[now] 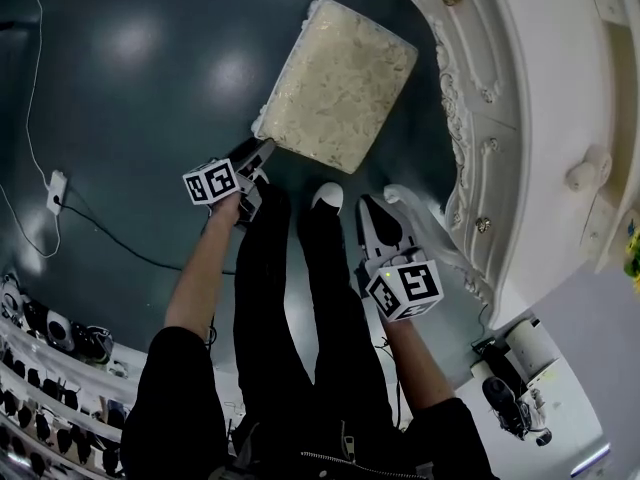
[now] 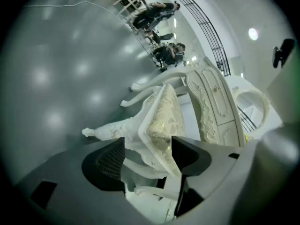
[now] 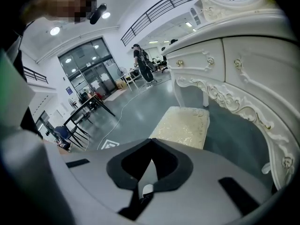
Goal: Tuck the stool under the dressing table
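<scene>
the stool (image 1: 335,83) stands on the glossy dark floor (image 1: 130,88) just in front of the dressing table (image 1: 540,118), its far corner near the carved apron; by my judgement it is not yet tucked under; the left gripper (image 1: 262,151) sits at the stool's near corner with its jaws wide apart, and in the left gripper view the seat's white rim lies between them without the pads pressing on it; the right gripper (image 1: 372,208) hangs near the table's edge, jaws together on nothing; the stool looks stiff in its carved frame and soft in its cream cushion, probably light enough to slide on so smooth a floor; the rim is the place to grip or push, not the padding; a shove at one corner alone may swing it round, and the slim curved legs could catch the table's legs.
</scene>
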`<action>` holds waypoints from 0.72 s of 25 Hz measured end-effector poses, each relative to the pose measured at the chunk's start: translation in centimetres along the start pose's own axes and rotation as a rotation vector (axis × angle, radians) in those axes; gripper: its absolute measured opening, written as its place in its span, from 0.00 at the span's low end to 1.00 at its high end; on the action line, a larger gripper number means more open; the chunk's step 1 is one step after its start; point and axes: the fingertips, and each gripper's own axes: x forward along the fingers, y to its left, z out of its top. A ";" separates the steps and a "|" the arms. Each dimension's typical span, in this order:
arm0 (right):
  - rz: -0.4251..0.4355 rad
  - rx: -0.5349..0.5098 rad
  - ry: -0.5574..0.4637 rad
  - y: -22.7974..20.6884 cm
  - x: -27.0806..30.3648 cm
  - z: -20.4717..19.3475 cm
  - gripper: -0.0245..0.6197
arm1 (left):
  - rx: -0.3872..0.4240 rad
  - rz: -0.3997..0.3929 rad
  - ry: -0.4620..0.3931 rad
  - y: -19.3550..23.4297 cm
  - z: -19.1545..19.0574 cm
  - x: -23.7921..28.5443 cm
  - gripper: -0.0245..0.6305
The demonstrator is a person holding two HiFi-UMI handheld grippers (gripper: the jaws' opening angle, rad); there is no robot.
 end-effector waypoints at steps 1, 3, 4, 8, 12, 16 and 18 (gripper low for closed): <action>-0.001 0.000 0.002 0.0 -0.1 -0.1 0.05 | -0.049 0.001 -0.030 0.2 -0.9 0.0 0.50; -0.005 -0.001 0.005 0.0 -0.2 -0.4 0.05 | -0.126 -0.018 -0.073 -0.2 -2.5 0.6 0.51; -0.007 -0.002 0.005 -0.1 -0.3 -0.5 0.05 | -0.152 -0.028 -0.092 -0.7 -3.0 1.2 0.51; -0.026 -0.002 0.004 -0.8 -1.1 -1.0 0.05 | -0.195 -0.036 -0.168 -1.6 -3.4 2.9 0.52; -0.031 0.003 0.007 -1.5 -1.7 -1.7 0.05 | -0.133 -0.068 -0.172 -2.6 -2.7 3.6 0.35; -0.035 0.014 0.009 -1.5 -2.1 -2.3 0.05 | -0.090 -0.102 -0.127 -3.1 -1.2 4.9 0.35; -0.033 0.017 0.005 -1.7 -2.2 -2.5 0.05 | -0.063 -0.114 -0.104 -3.5 -0.2 5.9 0.35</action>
